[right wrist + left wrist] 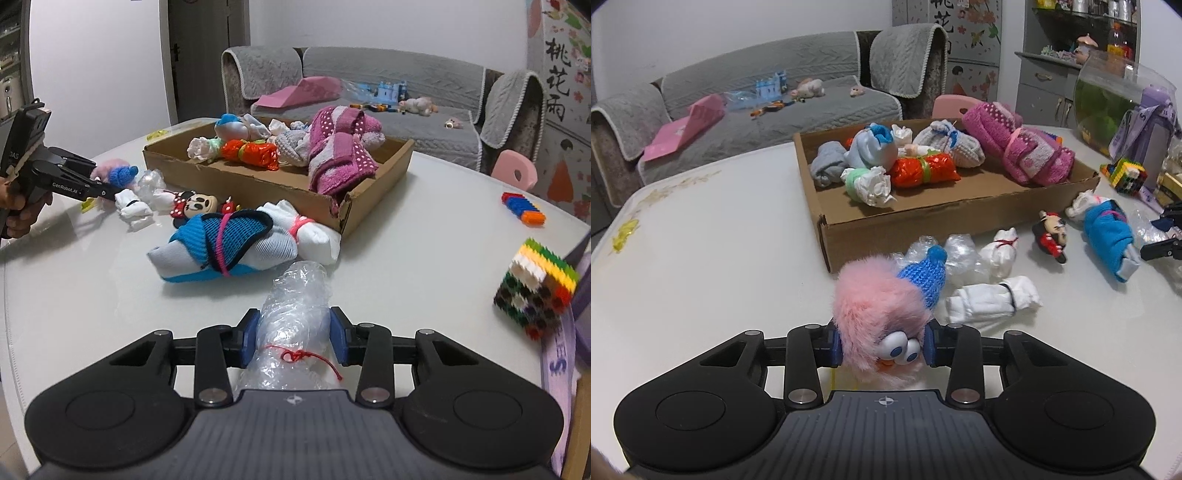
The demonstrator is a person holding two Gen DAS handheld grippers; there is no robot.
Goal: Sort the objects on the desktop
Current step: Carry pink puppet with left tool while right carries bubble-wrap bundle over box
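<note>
The left gripper (pixel 884 349) is closed on a pink fluffy toy (pixel 877 306) with a blue knitted hat (pixel 925 275). At one o'clock from it stands a cardboard box (pixel 923 218) on the white table (pixel 720 240), full of cloth bundles. A white roll (pixel 991 301) lies at three o'clock, near the toy.

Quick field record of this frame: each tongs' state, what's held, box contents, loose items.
left tongs: shut on pink fluffy toy
right tongs: shut on bubble-wrap bundle
cardboard box: on table, holds magenta towel roll, red bundle, sock bundles
loose beside box: blue sock bundle, mouse figure, brick cube
</note>
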